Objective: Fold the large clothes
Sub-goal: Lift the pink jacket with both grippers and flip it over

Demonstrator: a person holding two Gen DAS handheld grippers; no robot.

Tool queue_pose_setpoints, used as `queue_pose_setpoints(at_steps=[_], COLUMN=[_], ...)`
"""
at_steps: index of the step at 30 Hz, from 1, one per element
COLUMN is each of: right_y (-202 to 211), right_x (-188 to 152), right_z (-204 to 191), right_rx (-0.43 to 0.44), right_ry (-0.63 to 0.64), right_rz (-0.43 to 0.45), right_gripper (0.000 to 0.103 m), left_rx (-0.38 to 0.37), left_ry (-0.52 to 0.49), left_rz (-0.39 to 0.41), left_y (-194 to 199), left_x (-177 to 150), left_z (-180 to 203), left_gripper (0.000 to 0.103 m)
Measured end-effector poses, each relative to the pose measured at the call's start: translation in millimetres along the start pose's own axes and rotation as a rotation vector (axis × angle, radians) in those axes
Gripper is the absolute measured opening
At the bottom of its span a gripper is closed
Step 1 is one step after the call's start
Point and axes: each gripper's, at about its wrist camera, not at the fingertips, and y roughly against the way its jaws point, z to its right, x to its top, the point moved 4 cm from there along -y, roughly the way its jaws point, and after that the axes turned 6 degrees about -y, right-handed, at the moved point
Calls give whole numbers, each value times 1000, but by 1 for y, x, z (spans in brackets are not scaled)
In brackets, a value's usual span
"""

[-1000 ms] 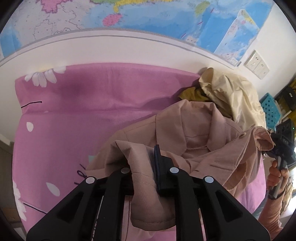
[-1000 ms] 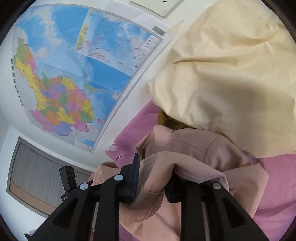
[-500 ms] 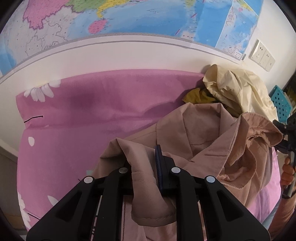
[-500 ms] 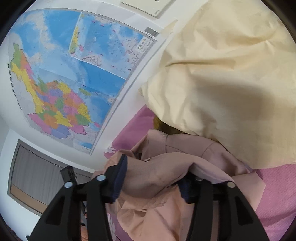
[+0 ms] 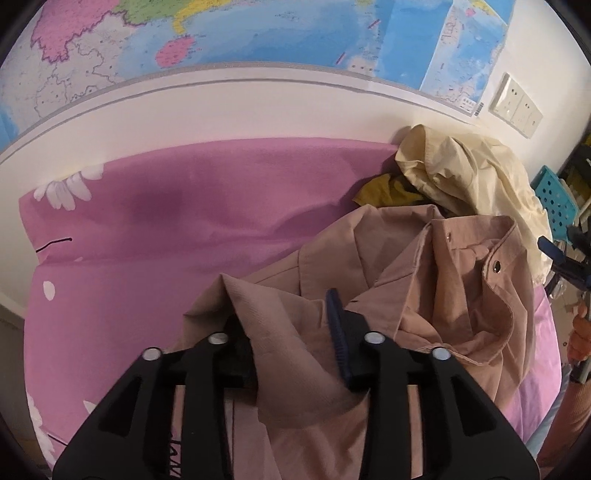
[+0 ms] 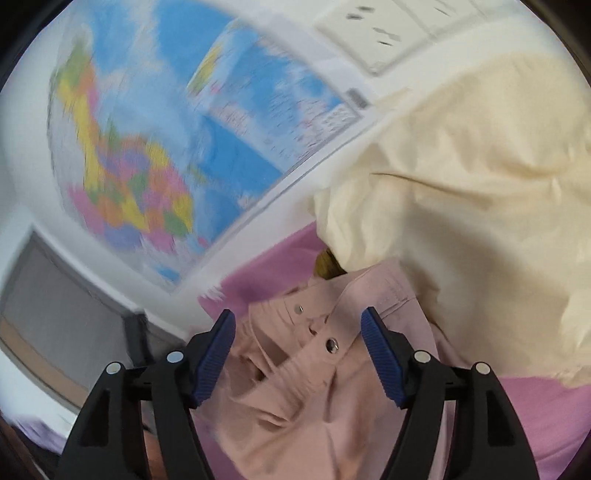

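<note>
The left tongs (image 5: 291, 343) pinch a fold of the pink jacket (image 5: 436, 280), which lies rumpled on the pink bed sheet (image 5: 155, 236), likely to anchor it. The right tongs (image 6: 299, 350) gape wide over its snap collar (image 6: 325, 332), gripping nothing.

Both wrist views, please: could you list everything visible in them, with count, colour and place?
Jacket: one, dusty pink, on the sheet.
Cream garment: one, heaped by the wall.
Mustard cloth: one, under the cream garment.
Sheet: one, pink with white flowers.
Map: one, mostly blue, on the wall.
Sockets: one white panel, right of the map.
Crate: one, turquoise, far right.
Left gripper: shut on jacket.
Right gripper: open above the jacket.
</note>
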Motion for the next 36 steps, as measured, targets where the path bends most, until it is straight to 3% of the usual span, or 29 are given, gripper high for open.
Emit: queue_pose_setpoints(at_steps=[2, 4, 7, 12, 16, 17, 19, 21, 27, 29, 32, 34, 36], right_y=[-5, -14, -34, -62, -91, -96, -109, -117, -101, -98, -94, -95, -113], right_x=[-10, -23, -50, -80, -94, -96, -100, -99, -65, -51, -29, -18, -16], right_z=[-12, -22, -36, -50, -56, -56, -55, -55, -84, -93, -106, -111, -104], right_rx=[-75, -142, -210, -219, -243, -258, -288, -277, -217, -222, -235, -224, -292], right_ry=[120, 226, 381, 508, 591, 605, 634, 630, 628, 638, 643, 632, 665], right_rz=[-26, -65, -147, -239, -283, -290, -313, -324, -187, -145, -72, -43, -60], right_gripper=[77, 78, 79, 84, 83, 75, 25, 8, 6, 6, 5, 5, 6], left_rx=[-18, -40, -35, -67, -54, -44, -35, -46, -28, 23, 65, 71, 78], left_ry=[0, 7, -6, -15, -114, -146, -204, -230, -309, -317, -288, -255, -212], left_rz=[25, 53, 109, 190, 223, 221, 198, 178, 120, 109, 81, 68, 44], left_y=[5, 11, 24, 50, 63, 63, 58, 53, 31, 23, 11, 5, -4], left_x=[0, 0, 0, -3, -10, -13, -19, -23, -32, -29, -22, -19, -19], left_z=[2, 2, 1, 3, 20, 26, 36, 40, 47, 44, 33, 23, 9], left_gripper=[49, 65, 79, 84, 86, 86, 87, 87, 87, 87, 87, 80, 76])
